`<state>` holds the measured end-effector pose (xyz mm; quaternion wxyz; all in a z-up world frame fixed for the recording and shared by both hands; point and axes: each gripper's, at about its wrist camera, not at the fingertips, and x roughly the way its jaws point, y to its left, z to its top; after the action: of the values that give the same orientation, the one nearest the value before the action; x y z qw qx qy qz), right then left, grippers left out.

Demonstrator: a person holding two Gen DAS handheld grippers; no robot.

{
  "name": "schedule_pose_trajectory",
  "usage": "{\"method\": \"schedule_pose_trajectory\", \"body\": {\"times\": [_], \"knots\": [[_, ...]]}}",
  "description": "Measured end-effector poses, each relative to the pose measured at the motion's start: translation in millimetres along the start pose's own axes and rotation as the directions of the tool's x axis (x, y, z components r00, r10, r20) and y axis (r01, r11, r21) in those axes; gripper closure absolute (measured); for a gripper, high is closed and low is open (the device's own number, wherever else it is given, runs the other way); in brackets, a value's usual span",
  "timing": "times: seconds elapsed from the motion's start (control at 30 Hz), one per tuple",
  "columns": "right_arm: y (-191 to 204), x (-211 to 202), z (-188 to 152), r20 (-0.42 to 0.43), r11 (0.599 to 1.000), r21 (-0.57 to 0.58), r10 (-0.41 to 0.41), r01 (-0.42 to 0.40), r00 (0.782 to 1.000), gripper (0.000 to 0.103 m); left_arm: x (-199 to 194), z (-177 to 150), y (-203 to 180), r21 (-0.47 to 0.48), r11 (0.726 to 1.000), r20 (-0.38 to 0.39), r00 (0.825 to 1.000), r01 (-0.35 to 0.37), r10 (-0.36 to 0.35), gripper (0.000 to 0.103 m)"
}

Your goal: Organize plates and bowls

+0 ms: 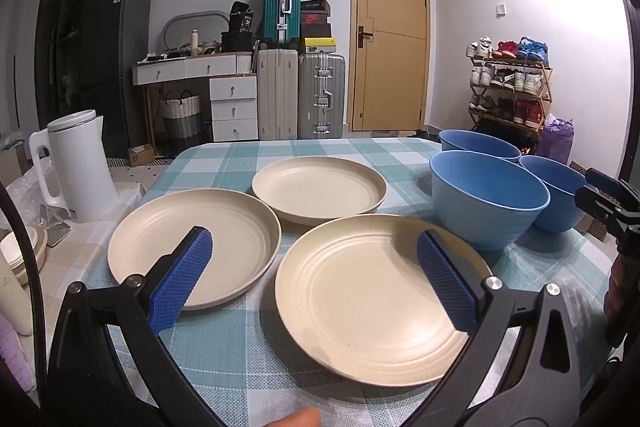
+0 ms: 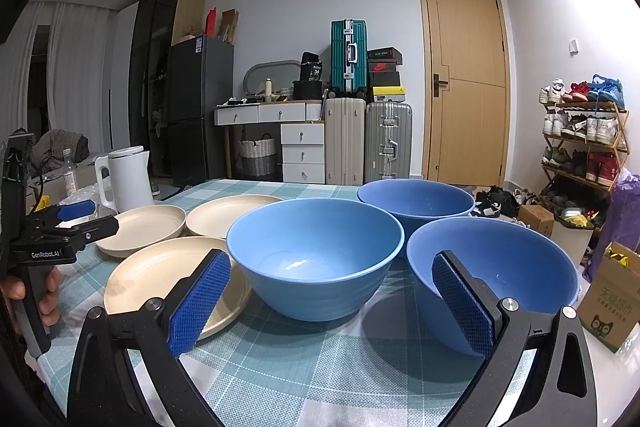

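Note:
Three cream plates lie on the checked tablecloth: a near plate (image 1: 372, 303), a left plate (image 1: 224, 239) and a far plate (image 1: 320, 187). Three blue bowls stand to their right: a middle bowl (image 2: 316, 251), a far bowl (image 2: 416, 203) and a right bowl (image 2: 516, 267). My left gripper (image 1: 316, 247) is open and empty, hovering above the near and left plates. My right gripper (image 2: 332, 271) is open and empty, in front of the middle and right bowls. Each gripper shows at the edge of the other's view.
A white kettle (image 1: 80, 167) stands at the table's left edge, with small cream bowls (image 1: 24, 251) nearer. A cardboard box (image 2: 612, 303) sits off the table's right side. Suitcases, drawers, a door and a shoe rack stand behind the table.

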<state>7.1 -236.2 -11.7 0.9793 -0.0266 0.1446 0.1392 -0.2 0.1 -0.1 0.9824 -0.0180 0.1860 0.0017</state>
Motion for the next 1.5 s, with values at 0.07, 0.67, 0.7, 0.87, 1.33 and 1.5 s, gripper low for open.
{"method": "schedule_pose_trajectory", "body": {"times": [0.07, 0.67, 0.7, 0.87, 1.33, 1.5], "knots": [[-0.1, 0.0, 0.0, 0.001, 1.0, 0.001, 0.0, 0.0, 1.0, 0.0, -0.6, -0.1, 0.1, 0.0, 1.0, 0.011, 1.0, -0.001, 0.001, 0.001], [0.3, -0.3, 0.2, 0.003, 1.0, 0.0, 0.0, 0.0, 1.0, 0.0, -0.6, -0.1, -0.2, 0.006, 1.0, 0.008, 1.0, -0.004, 0.004, 0.001], [0.3, -0.2, 0.2, 0.002, 1.0, 0.0, 0.0, 0.0, 1.0, 0.0, -0.5, -0.1, -0.2, 0.006, 1.0, 0.008, 1.0, -0.004, 0.004, 0.001], [0.1, -0.2, 0.0, 0.002, 1.0, 0.0, 0.0, 0.0, 1.0, 0.0, -0.5, -0.1, -0.1, 0.006, 1.0, 0.007, 1.0, -0.003, 0.003, 0.001], [0.2, -0.1, 0.0, 0.002, 1.0, 0.0, 0.0, 0.0, 1.0, 0.0, -0.6, -0.1, -0.2, 0.006, 1.0, 0.007, 1.0, -0.004, 0.004, 0.001], [0.2, -0.2, 0.0, 0.002, 1.0, 0.0, 0.0, 0.0, 1.0, 0.0, -0.4, 0.0, -0.1, 0.006, 1.0, 0.006, 1.0, -0.004, 0.004, 0.001]]}}
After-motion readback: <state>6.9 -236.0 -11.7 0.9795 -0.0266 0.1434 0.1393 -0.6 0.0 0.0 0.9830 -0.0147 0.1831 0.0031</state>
